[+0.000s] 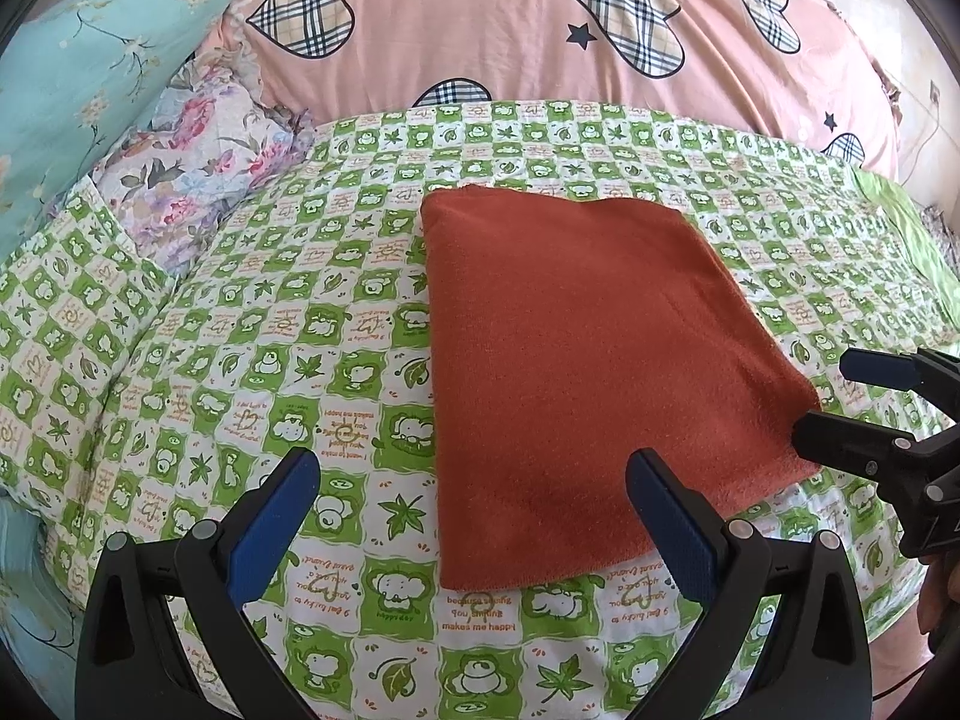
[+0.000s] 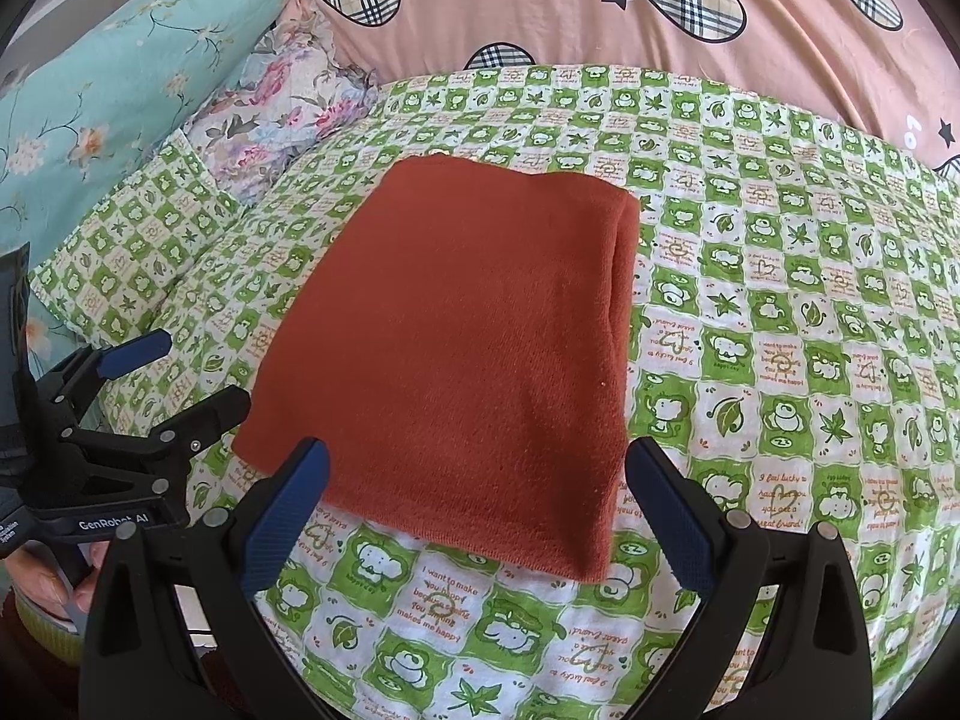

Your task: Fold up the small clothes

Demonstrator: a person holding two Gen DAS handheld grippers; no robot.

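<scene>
A rust-orange cloth [image 1: 576, 354] lies folded flat in a rectangle on the green-and-white checked bedsheet [image 1: 288, 312]; it also shows in the right wrist view [image 2: 468, 348], with its doubled fold edge on the right side. My left gripper [image 1: 474, 480] is open and empty, just above the cloth's near left corner. My right gripper [image 2: 477, 474] is open and empty over the cloth's near edge. The right gripper also shows in the left wrist view [image 1: 822, 402] beside the cloth's right corner, and the left gripper shows in the right wrist view [image 2: 192, 372] at the cloth's left corner.
A pink duvet with plaid hearts [image 1: 510, 24] is piled behind the cloth. A floral pillow [image 1: 204, 162] and a teal floral cover [image 1: 78, 84] lie at the left. A checked pillow [image 2: 144, 240] sits left of the cloth.
</scene>
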